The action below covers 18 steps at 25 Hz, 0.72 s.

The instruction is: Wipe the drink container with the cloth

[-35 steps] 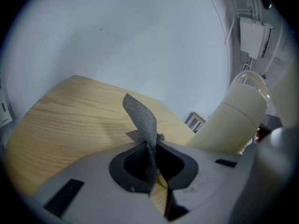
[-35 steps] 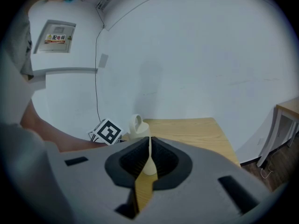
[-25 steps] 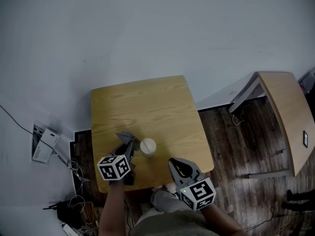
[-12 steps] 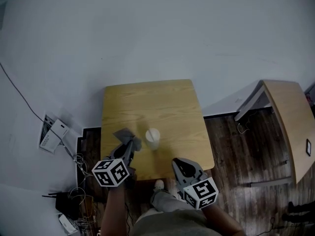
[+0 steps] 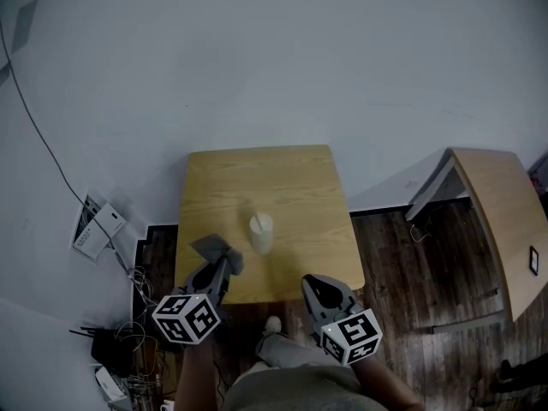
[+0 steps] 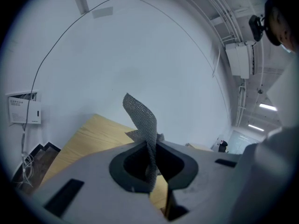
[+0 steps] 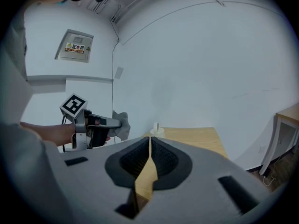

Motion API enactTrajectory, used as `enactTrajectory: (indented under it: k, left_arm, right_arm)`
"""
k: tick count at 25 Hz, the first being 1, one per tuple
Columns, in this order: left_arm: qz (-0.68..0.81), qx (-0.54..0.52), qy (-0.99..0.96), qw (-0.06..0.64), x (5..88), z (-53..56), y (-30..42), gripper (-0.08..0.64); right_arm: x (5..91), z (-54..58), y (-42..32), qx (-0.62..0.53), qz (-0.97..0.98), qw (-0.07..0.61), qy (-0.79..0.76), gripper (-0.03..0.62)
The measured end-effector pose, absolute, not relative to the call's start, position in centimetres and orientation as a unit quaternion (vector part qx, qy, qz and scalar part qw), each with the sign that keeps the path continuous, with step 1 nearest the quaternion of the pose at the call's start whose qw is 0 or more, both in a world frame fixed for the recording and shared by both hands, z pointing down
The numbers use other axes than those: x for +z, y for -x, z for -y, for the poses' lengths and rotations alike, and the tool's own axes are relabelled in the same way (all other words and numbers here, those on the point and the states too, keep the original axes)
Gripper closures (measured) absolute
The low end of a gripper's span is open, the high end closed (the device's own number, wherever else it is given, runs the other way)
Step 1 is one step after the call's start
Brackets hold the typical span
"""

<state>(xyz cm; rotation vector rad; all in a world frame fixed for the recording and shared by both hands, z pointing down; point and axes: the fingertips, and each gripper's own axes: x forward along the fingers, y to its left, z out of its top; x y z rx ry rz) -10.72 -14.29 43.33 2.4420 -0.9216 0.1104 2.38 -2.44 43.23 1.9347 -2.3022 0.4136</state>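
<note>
Drink container [image 5: 260, 232], a white cup, stands upright on the wooden counter [image 5: 300, 178]. Left of the cup, the left tool [image 5: 223, 262] is clamped on the grey cloth [image 5: 214, 248], which touched the cup a second ago and has since drawn clear. The right tool [image 5: 310, 282], closed and empty, hangs nearer the person. Wiping looks paused or finished.

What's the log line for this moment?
left gripper: shut on cloth | right gripper: shut, empty | cup: upright on table, cloth apart from it

The left gripper [image 5: 226, 262] has pulled the cloth [image 5: 214, 248] away from the drink container [image 5: 260, 230].
</note>
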Motion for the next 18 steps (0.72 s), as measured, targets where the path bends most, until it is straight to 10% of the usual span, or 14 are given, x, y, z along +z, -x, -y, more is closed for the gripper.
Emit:
enactTrajectory:
  k: [18]
  left_arm:
    - [0.34, 0.047, -0.901, 0.264, 44.8, 5.8, 13.3, 0.538]
  right_arm:
    - [42.4, -2.9, -2.5, 0.128, 0.753, 0.045, -0.643, 0.58]
